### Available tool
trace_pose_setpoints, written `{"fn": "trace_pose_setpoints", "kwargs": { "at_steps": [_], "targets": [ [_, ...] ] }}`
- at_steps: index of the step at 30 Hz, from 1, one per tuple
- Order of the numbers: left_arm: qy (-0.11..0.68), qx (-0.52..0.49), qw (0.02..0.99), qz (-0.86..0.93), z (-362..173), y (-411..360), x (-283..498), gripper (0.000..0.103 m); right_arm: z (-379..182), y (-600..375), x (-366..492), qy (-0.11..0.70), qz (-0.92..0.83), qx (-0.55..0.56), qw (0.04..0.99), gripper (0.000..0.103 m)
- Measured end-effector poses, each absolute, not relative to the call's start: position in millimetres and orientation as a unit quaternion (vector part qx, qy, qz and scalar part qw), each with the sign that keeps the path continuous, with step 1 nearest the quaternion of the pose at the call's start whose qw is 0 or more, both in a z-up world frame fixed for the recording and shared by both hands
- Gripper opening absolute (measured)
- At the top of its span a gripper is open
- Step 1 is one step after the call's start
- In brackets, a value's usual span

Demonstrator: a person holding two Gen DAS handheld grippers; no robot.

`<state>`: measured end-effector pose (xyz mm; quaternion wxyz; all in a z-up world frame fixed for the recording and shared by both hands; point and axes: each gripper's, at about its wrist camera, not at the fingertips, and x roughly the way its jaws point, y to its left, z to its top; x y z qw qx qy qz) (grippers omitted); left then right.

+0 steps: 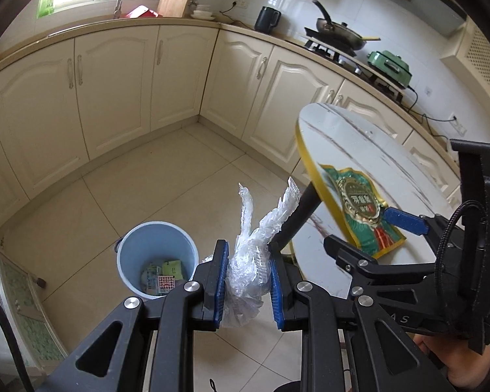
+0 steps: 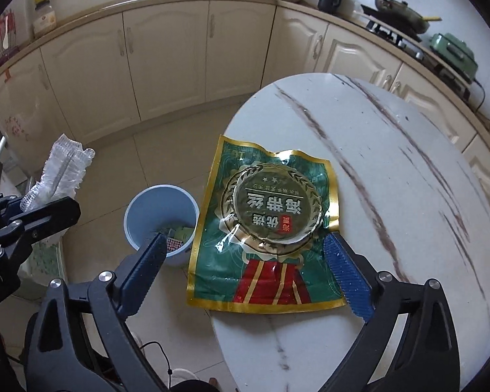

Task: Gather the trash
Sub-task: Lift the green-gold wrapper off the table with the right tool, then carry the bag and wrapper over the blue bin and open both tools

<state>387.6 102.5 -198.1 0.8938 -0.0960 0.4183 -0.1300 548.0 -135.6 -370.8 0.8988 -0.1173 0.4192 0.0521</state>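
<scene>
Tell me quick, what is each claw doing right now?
Left claw: closed on the crumpled clear plastic wrap.
Right claw: open, holding nothing, straddling the green food packet.

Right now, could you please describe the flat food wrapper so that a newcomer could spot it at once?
Find the round white marble-patterned table with a gold rim. At its near edge, overhanging toward the pale blue plastic bin on the floor, lies the flat green foil packet. Its round gold emblem and red ribbon print distinguish it from the crumpled clear plastic wrap.

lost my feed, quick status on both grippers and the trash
Left gripper shut on crumpled clear plastic wrapper. Right gripper open over green foil packet. Blue round bin unobstructed.
</scene>
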Motion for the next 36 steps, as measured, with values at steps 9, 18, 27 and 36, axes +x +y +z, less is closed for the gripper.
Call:
{"fn": "trace_pose_setpoints", "kwargs": {
  "at_steps": [9, 18, 27, 36],
  "targets": [
    [0.419, -0.106, 0.893, -0.129, -200, 125, 380, 0.019, -370, -119, 552, 0.382, 0.030, -0.106, 0.918, 0.069],
    [0.419, -0.096, 0.890, -0.152, -201, 116, 395, 0.019, -357, -157, 560, 0.374, 0.046, -0.009, 0.926, 0.029],
    [0.410, -0.074, 0.893, -0.169, -192, 98, 418, 0.019, -358, -198, 565, 0.364, 0.073, 0.082, 0.925, 0.007],
    [0.402, -0.086, 0.891, -0.194, -192, 86, 435, 0.019, -355, -225, 561, 0.342, 0.100, 0.119, 0.927, 0.004]
  ]
}}
